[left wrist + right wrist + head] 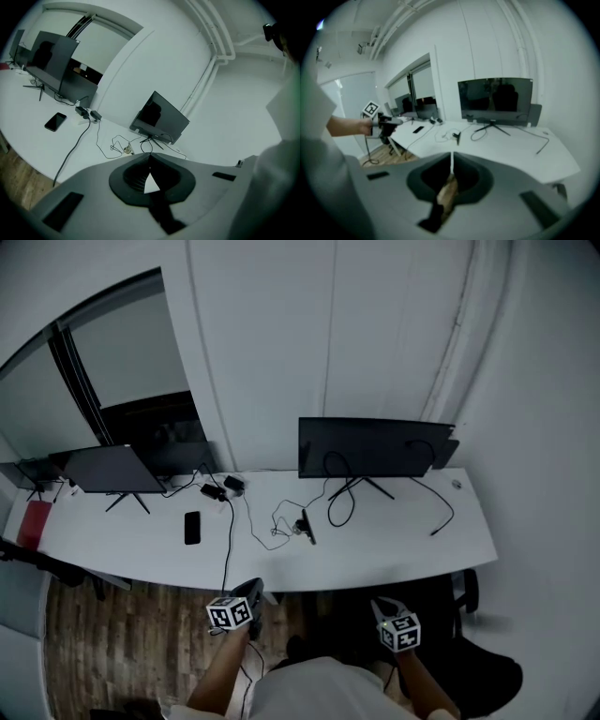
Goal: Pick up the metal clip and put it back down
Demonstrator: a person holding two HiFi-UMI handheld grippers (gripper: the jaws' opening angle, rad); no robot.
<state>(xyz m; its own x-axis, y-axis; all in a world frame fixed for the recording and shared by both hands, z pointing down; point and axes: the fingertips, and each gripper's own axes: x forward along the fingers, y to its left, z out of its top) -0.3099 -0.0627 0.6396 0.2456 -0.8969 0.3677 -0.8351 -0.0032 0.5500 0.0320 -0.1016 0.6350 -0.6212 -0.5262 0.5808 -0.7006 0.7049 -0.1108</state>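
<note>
Metal clip (307, 526): lies on white desk (403, 540) just in front of monitor (375, 448), toward its left corner, among loops of thin cable (253, 526). Left gripper (251, 589), right gripper (382, 606): jaws pressed together, nothing between, held well short of monitor, off the desk's near edge. Risks, by judgement: dragging cable up with clip through tangling; slipping from pads through small size; shoving clip toward monitor if approached with jaws unopened. Legible writing, brands: none; only square markers on gripper cubes.

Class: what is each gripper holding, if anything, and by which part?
Nothing is held. The left gripper and the right gripper are both shut and empty, short of the table; the metal clip lies on it beside the cables.
</note>
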